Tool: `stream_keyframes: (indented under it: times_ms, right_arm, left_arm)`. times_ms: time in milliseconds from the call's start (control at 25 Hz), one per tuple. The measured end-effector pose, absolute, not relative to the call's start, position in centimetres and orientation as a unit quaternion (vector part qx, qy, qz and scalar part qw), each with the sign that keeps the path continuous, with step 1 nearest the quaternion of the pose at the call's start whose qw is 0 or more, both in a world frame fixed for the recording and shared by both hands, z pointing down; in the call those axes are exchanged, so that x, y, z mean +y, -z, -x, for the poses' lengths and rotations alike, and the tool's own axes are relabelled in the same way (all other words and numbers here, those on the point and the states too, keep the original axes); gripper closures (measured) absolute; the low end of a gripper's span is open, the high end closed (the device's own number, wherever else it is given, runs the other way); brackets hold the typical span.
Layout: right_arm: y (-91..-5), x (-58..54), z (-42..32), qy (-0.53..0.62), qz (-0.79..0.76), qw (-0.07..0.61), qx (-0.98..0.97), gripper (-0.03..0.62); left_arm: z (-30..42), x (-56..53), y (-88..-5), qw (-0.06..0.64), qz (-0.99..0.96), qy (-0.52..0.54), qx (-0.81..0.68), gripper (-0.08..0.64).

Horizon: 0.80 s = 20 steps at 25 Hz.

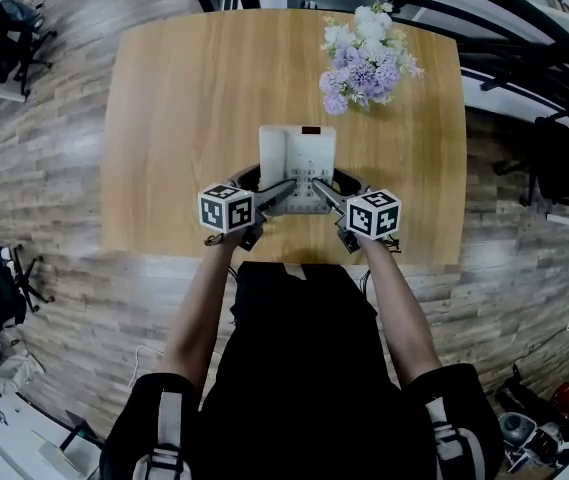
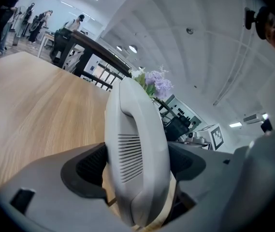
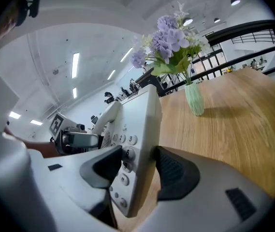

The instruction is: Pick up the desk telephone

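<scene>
A white desk telephone [image 1: 298,160] sits near the front edge of the wooden table [image 1: 184,108], both grippers at its near end. My left gripper [image 1: 286,194] is shut on the phone's left side, its dark pads pressing the white handset [image 2: 136,153]. My right gripper [image 1: 322,194] is shut on the phone's right edge [image 3: 144,144], one pad over the number keys, the other on the underside. In the right gripper view the phone body stands tilted up off the table.
A pale green vase of purple and white flowers [image 1: 366,60] stands at the table's back right, also seen in the right gripper view as flowers [image 3: 173,42]. Wood-look floor surrounds the table. Black railings and office gear lie beyond the far edge.
</scene>
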State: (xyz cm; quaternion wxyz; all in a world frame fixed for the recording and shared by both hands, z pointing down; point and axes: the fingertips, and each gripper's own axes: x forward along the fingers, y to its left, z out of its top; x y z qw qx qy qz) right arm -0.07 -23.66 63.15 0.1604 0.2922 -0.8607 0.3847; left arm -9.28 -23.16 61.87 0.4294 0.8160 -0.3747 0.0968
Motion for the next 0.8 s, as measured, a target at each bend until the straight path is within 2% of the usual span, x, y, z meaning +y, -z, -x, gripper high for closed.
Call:
stream_keyframes:
  times_ms: [800]
  right_arm:
    - [-55.8, -20.6, -2.5, -0.314, -0.271, 0.153, -0.897, 0.356]
  left_arm:
    - [6.6, -19.3, -54.7, 0.373, -0.828, -0.054, -0.415, 0.169]
